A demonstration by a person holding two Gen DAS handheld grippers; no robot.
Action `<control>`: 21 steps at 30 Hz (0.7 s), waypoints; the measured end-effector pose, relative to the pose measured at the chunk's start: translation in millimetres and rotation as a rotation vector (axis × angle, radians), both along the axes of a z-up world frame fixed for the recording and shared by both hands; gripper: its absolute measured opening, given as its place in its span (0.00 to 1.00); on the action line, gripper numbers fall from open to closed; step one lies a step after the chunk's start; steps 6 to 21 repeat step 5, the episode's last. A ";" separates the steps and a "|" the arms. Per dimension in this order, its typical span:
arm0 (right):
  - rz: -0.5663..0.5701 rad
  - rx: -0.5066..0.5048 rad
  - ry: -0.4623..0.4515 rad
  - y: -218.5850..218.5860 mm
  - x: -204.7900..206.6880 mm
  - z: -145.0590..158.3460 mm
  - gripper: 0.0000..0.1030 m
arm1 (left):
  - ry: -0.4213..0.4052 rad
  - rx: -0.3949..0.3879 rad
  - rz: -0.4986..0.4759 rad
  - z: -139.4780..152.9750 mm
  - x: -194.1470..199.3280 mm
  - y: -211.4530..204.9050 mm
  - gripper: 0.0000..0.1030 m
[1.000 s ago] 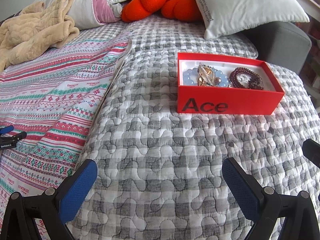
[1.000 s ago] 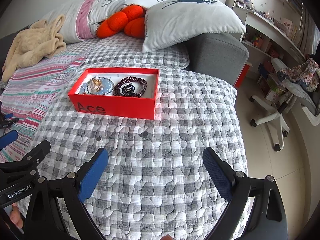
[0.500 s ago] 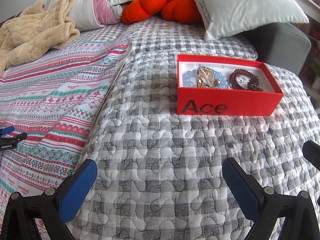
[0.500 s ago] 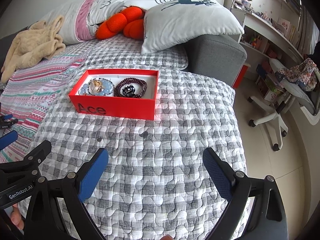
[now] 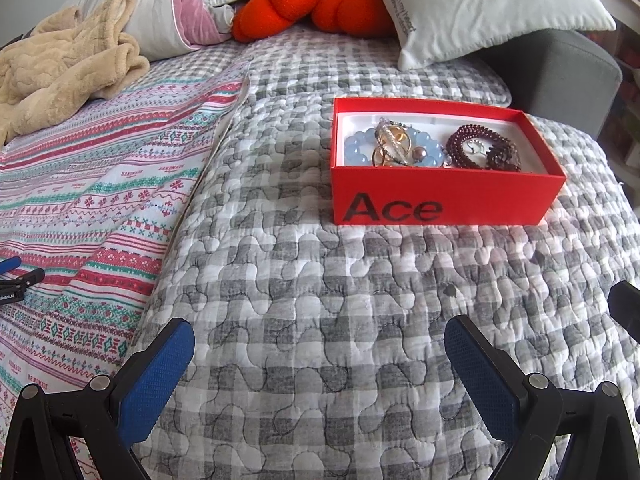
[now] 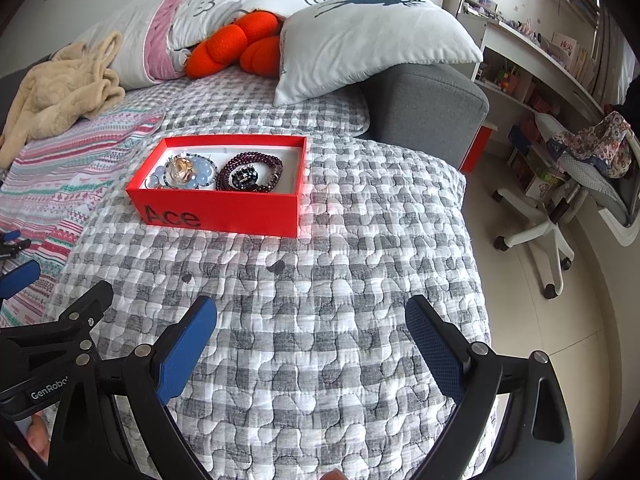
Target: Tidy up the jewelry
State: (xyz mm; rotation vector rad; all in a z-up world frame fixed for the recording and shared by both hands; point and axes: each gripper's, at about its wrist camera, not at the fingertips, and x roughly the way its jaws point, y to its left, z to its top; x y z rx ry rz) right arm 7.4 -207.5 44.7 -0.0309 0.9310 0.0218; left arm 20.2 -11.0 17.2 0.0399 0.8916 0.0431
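A red box marked "Ace" (image 5: 444, 204) (image 6: 224, 208) sits on the grey checked quilt. Inside lie a pale blue bead bracelet (image 5: 356, 150) (image 6: 202, 170), gold and clear rings on top of it (image 5: 390, 146) (image 6: 180, 168), and a dark red bead bracelet (image 5: 486, 148) (image 6: 250, 174) around a small dark piece. My left gripper (image 5: 320, 364) is open and empty, well short of the box. My right gripper (image 6: 312, 344) is open and empty, also short of the box.
A striped patterned blanket (image 5: 88, 200) covers the bed's left side, with a beige fleece (image 5: 60, 68) on it. Pillows (image 6: 368, 36) and an orange cushion (image 6: 232, 46) lie behind the box. The bed edge, floor and a white chair (image 6: 560, 216) are to the right.
Both views have drawn slightly nearer the box, which sits a little lower in frame. Both grippers stay open; the jewelry has not moved.
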 end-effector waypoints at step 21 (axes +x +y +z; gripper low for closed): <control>-0.021 0.018 0.017 -2.4 6.7 -12.2 0.94 | -0.005 -0.008 -0.005 -9.0 6.7 -3.5 1.00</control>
